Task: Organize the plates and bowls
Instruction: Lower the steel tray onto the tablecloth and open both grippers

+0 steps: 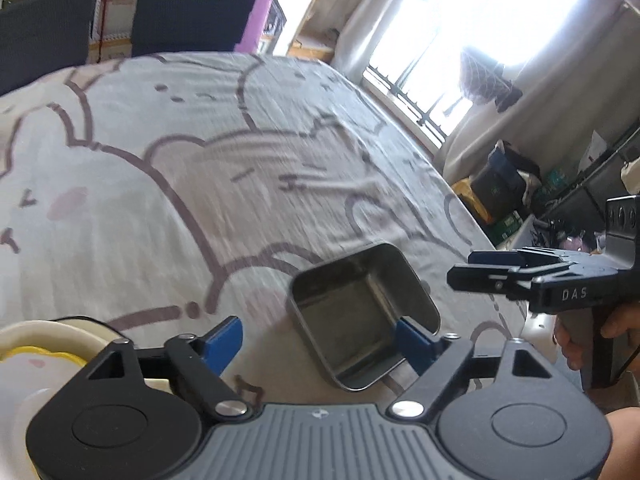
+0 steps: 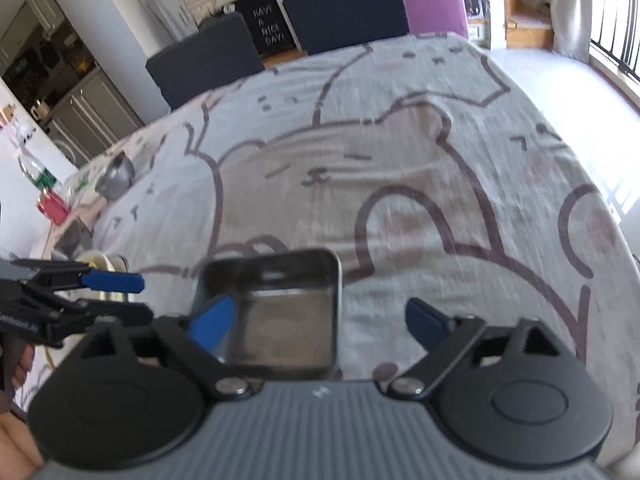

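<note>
A square steel tray [image 1: 362,316] lies on the cartoon-print tablecloth [image 1: 200,184]; it also shows in the right wrist view [image 2: 276,312]. My left gripper [image 1: 320,340] is open and empty, its right fingertip [image 1: 414,342] close by the tray's near corner. My right gripper [image 2: 320,322] is open and empty, its left fingertip [image 2: 212,320] over the tray's near left side. A cream plate with a yellow pattern [image 1: 36,356] lies at the left of the left wrist view. The right gripper shows from the side [image 1: 496,270] beyond the tray.
A steel bowl [image 2: 116,176], a bottle [image 2: 36,170] and a red box [image 2: 52,206] stand at the table's far left. Dark chairs [image 2: 348,8] stand behind the table. The left gripper [image 2: 100,288] shows at the left, with stacked dishes [image 2: 104,262] behind it.
</note>
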Tool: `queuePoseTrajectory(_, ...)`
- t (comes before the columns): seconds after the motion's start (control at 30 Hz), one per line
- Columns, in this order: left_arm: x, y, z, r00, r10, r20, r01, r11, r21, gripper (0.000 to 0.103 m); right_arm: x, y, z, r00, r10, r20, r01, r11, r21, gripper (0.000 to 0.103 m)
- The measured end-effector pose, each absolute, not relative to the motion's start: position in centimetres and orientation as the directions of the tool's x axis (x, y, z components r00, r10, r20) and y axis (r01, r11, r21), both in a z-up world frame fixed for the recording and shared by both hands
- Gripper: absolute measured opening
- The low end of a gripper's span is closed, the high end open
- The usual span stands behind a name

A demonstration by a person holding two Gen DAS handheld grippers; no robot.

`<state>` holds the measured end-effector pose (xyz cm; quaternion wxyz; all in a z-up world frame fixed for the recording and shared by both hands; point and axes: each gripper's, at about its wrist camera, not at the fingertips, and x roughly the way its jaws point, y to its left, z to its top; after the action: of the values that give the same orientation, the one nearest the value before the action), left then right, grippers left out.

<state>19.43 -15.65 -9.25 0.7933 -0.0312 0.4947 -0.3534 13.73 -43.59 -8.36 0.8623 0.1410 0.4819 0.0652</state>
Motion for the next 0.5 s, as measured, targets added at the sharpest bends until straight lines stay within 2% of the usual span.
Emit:
queuePoseTrajectory(0.2, 19.8, -10.7, -7.5, 0.354, -0.57, -0.741, 0.48, 0.791, -0.38, 0.099, 14.7, -41.9, -6.9, 0.593, 0.255, -0.763, 0.03, 0.941, 0.338, 0.103)
queuePoseTrajectory(0.5, 20.7, -0.1, -6.6, 0.49, -0.475, -0.731, 0.329, 0.877, -0.349, 0.103, 18.2, -36.8, -6.4, 0.6, 0.273, -0.752, 0.007, 0.938, 0.346, 0.103)
